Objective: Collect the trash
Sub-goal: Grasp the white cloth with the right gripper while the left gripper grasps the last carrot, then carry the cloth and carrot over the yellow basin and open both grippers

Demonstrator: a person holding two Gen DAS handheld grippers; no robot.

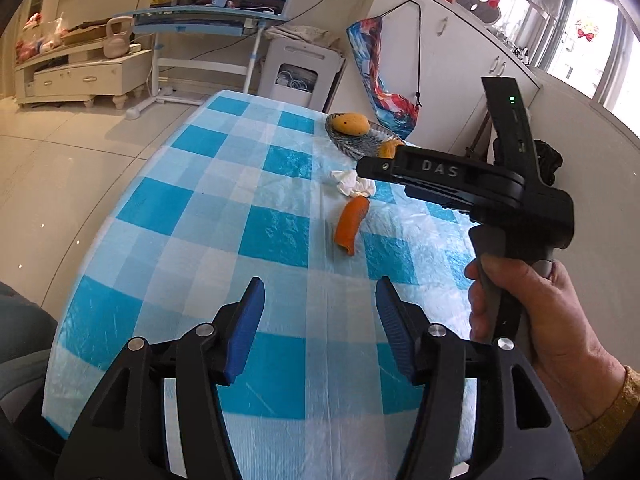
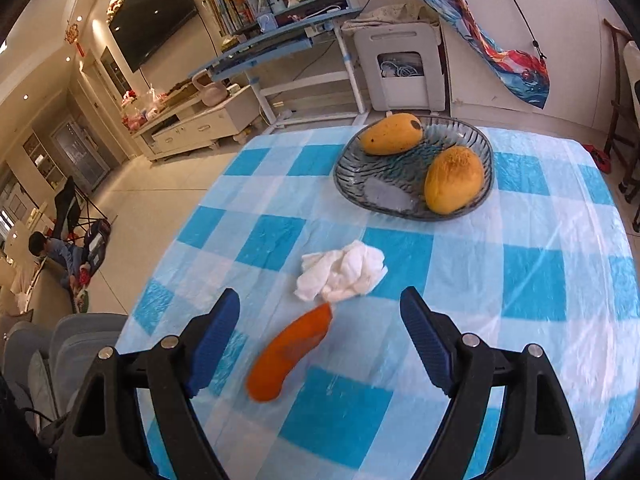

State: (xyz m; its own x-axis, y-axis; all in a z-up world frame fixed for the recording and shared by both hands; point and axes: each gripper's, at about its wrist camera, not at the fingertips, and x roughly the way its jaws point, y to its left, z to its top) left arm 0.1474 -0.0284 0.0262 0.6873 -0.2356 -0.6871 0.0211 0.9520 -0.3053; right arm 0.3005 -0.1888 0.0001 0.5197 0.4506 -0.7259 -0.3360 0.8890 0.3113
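An orange strip of peel (image 2: 292, 354) lies on the blue-and-white checked tablecloth (image 2: 520, 280), one end touching a crumpled white tissue (image 2: 344, 272). My right gripper (image 2: 320, 336) hovers open over the peel, which sits between and below its blue fingers (image 2: 214, 336). In the left wrist view the peel (image 1: 352, 224) and tissue (image 1: 352, 184) lie farther off, and my left gripper (image 1: 320, 320) stands open over bare cloth with nothing between its pads. A hand (image 1: 540, 320) holds the right gripper's handle at the right of that view.
A glass dish (image 2: 352, 184) with two mangoes (image 2: 452, 180) sits at the table's far side, behind the tissue. Past the table stand a white bin (image 2: 404, 68), a blue desk (image 2: 272, 40) and a TV cabinet (image 2: 200, 120). A person sits on the floor (image 2: 52, 252) far left.
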